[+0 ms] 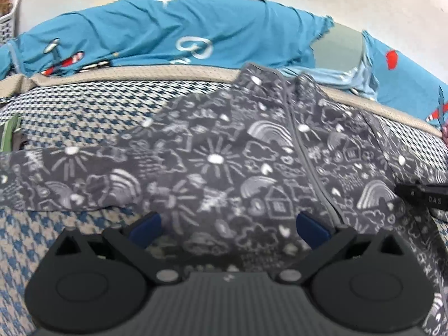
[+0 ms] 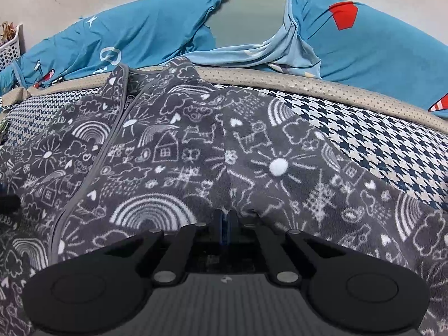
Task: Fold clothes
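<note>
A dark grey fleece garment (image 1: pixel 224 162) printed with white suns, rainbows and houses lies spread on the bed, its grey zipper (image 1: pixel 305 151) running down the front. My left gripper (image 1: pixel 228 226) hovers over it, open, blue pads (image 1: pixel 147 225) wide apart and fabric lying loose between them. In the right wrist view the same garment (image 2: pixel 173 151) fills the middle. My right gripper (image 2: pixel 225 219) is shut, and creases in the fleece run into its tips, so it pinches the cloth. Part of the right gripper (image 1: pixel 420 196) shows at the edge of the left view.
The bed has a blue-and-white houndstooth cover (image 2: pixel 372 140) with a beige dotted border (image 2: pixel 322 86). Behind lies a bright blue printed sheet (image 1: pixel 156 30) over a grey pillow (image 2: pixel 252 16). A white perforated basket (image 1: pixel 9 22) stands at the far left by the wall.
</note>
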The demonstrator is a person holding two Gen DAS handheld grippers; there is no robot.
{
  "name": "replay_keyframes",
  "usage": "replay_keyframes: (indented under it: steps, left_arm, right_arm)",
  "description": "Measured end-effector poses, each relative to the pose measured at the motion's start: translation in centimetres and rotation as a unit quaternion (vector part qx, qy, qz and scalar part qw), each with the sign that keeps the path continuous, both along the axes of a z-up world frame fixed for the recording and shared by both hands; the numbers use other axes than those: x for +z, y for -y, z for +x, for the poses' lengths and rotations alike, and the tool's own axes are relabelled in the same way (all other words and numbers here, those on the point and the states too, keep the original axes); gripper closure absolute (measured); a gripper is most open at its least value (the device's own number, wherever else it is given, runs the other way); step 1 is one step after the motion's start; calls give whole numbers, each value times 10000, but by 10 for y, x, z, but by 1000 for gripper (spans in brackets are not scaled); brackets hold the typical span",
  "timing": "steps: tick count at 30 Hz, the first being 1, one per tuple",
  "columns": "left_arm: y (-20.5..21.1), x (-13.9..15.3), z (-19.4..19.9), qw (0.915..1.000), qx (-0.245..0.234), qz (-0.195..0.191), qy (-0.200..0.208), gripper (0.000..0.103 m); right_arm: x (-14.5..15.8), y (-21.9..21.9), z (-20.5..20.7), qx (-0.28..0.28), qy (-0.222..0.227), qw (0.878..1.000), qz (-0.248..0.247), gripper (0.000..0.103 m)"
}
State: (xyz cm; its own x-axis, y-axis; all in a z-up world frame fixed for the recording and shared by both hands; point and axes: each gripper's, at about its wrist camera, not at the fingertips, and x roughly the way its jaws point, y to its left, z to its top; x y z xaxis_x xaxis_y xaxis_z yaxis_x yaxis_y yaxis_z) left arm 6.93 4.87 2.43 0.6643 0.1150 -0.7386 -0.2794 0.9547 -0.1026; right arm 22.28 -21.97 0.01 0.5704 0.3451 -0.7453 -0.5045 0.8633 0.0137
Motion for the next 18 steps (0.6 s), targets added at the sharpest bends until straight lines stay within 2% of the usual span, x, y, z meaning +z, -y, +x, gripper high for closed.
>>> replay_keyframes:
  steps: [4, 6, 12, 18]
  left_arm:
    - [-18, 4, -8, 9996, 277, -1, 55, 0]
    - [-29, 5, -13, 9991, 418, 48, 73, 0]
    - [-67, 5, -27, 9948, 1009, 114, 99, 0]
    - [-115, 2, -47, 9853, 1694, -110, 184, 1]
  right_arm:
    - [1, -4, -3, -62, 13, 10000, -16, 95]
    - [2, -5, -4, -93, 6, 9999, 38, 89]
    - [5, -12, -11, -201, 65, 9998, -18, 88]
    - [12, -18, -21, -269, 42, 9996, 98, 88]
